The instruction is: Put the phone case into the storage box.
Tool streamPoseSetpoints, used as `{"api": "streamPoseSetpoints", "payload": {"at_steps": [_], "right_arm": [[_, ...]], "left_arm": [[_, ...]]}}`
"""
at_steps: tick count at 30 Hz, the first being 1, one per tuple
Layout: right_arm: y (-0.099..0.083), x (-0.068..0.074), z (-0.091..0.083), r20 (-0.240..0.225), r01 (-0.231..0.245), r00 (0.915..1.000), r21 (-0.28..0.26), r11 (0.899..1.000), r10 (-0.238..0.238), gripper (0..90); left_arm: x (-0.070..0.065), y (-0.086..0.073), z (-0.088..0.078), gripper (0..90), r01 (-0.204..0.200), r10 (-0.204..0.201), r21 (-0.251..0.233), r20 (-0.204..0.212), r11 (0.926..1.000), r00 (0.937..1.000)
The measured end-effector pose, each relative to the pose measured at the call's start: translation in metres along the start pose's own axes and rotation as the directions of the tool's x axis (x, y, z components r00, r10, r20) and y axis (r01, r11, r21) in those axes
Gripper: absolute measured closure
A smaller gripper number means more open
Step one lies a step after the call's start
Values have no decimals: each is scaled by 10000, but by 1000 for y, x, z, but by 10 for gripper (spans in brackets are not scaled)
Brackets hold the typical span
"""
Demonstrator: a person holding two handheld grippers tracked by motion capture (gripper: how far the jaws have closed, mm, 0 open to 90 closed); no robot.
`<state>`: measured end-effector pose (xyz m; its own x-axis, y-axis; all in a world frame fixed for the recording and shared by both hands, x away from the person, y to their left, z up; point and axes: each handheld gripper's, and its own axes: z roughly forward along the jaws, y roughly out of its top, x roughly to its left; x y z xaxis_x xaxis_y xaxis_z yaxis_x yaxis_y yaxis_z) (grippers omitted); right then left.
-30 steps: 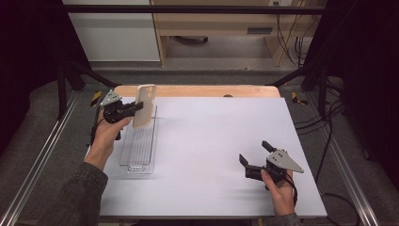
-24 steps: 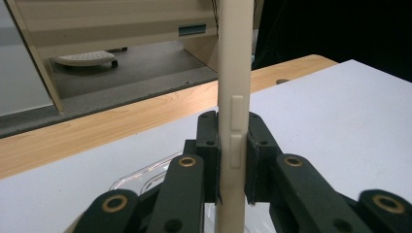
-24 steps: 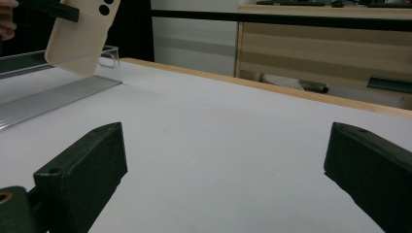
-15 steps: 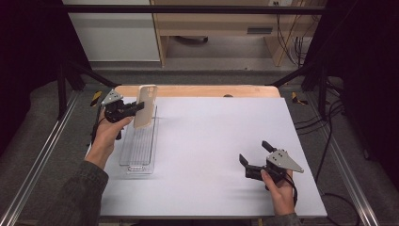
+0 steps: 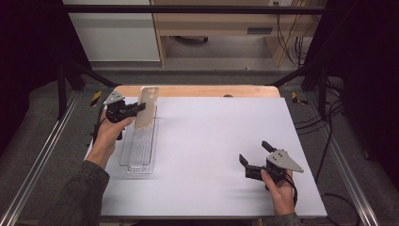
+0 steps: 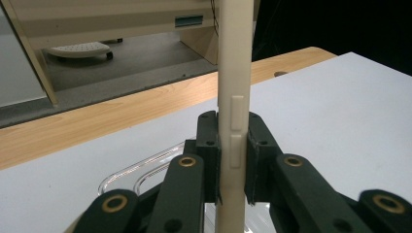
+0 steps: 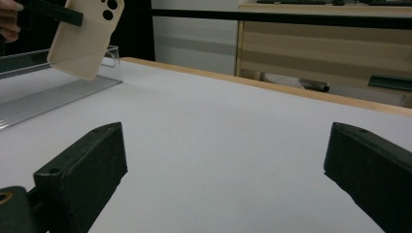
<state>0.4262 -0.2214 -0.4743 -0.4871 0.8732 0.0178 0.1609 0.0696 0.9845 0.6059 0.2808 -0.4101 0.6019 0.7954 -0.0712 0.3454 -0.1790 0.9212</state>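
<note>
While the left claw [image 5: 141, 107] pinches a cream phone case [image 5: 147, 107] by one long edge, the case stands upright over the far end of a clear plastic rack [image 5: 139, 147] that lies along the left side of the white desk [image 5: 216, 141]. In the left gripper view the case [image 6: 235, 97] runs up the middle of the picture edge-on, its two raised side buttons facing the camera, and both black jaws press flat against its faces, one on each side. The curved clear rim of the rack [image 6: 141, 167] shows just below and behind those jaws. From the right gripper view the case [image 7: 87, 36] appears at the upper left, tilted, with its camera cut-outs at the top corner and its lower corner in front of the rack's [image 7: 53, 97] ribbed clear surface; whether that corner touches the rack cannot be told. The person's left hand [image 5: 110, 134] holds that gripper from the near side, the sleeve reaching in from the bottom left. The right claw [image 5: 254, 155] sits well apart from the case, low over the near right part of the desk, its jaws spread wide with nothing between them but bare white surface. A strip of light wood [image 5: 211, 90] borders the desk's far edge.
</note>
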Motion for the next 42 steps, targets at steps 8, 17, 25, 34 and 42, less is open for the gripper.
{"api": "streamPoseSetpoints", "payload": {"at_steps": [8,17,25,34,42], "right_arm": [[0,0,0,11,-7,10000,25,10000,6,19],[0,0,0,1,-14,10000,29,10000,14,19],[0,0,0,-11,-21,10000,33,10000,21,19],[0,0,0,-18,-53,10000,33,10000,53,19],[0,0,0,-7,-69,10000,35,10000,69,19]], "left_arm": [[0,-1,2,788,29,-29,96,-29,10000,10000],[-1,-1,5,788,67,-65,206,-80,9998,9999],[0,-2,6,788,117,-115,235,-113,9997,9999],[1,-4,8,787,168,-164,299,-163,9994,9997],[1,-4,10,787,196,-190,319,-203,9993,9996]]}}
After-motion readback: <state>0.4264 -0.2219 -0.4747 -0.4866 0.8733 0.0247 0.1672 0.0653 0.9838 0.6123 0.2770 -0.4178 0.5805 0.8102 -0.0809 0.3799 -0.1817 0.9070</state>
